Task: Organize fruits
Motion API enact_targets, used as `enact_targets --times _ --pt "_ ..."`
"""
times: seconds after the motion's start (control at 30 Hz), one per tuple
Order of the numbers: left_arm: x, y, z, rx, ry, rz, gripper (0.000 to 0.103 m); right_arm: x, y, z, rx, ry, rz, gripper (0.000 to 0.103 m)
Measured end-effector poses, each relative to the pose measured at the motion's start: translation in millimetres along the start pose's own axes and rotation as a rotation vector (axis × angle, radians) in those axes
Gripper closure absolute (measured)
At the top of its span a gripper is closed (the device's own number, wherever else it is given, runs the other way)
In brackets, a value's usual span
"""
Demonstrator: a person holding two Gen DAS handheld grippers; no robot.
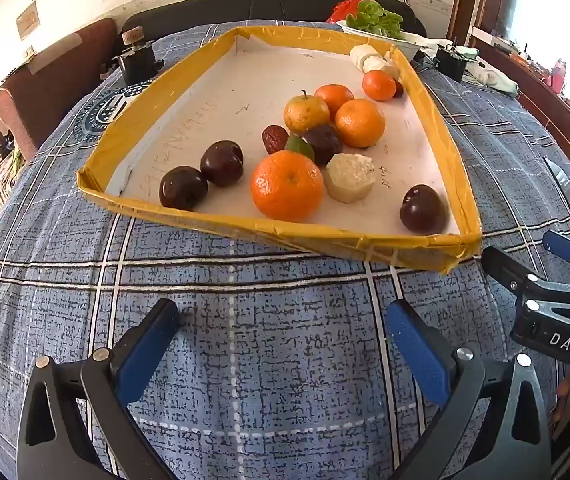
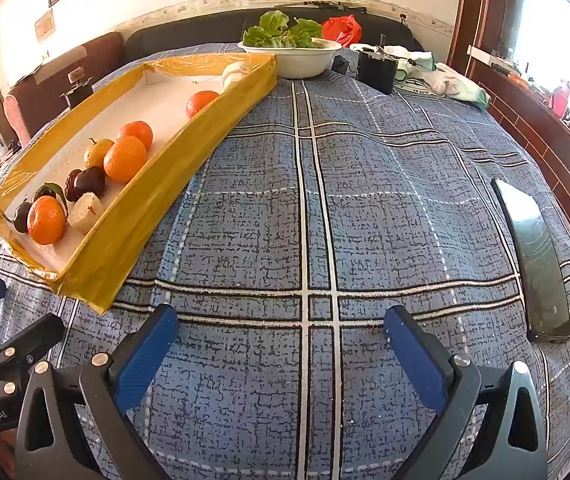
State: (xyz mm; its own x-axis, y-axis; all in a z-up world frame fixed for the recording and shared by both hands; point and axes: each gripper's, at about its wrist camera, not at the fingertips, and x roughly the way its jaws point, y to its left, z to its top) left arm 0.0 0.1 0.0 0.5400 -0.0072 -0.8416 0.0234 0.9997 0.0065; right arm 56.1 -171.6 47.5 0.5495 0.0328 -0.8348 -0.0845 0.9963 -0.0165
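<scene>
Your left gripper (image 1: 281,328) and right gripper (image 2: 281,330) hover over the checked cloth (image 2: 365,200), fingers spread wide, holding nothing. The fruits sit mixed in the yellow-rimmed tray (image 1: 245,228). The nearest orange (image 1: 287,185) looks firm and light; grip it across its middle. The dark plums (image 1: 183,193) look smooth, likely slippery.

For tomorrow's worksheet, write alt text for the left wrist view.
A yellow-taped tray on a blue plaid cloth holds oranges, dark plums, a pear and pale chunks. The open left gripper hovers empty in front of it.
</scene>
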Motion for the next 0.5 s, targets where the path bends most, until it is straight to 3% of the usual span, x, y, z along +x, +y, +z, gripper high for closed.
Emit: enact_targets --times 0.5 --pt "-0.2 0.0 -0.1 0.0 0.001 0.001 0.0 -0.3 0.4 -0.3 -0.001 -0.004 -0.001 0.0"
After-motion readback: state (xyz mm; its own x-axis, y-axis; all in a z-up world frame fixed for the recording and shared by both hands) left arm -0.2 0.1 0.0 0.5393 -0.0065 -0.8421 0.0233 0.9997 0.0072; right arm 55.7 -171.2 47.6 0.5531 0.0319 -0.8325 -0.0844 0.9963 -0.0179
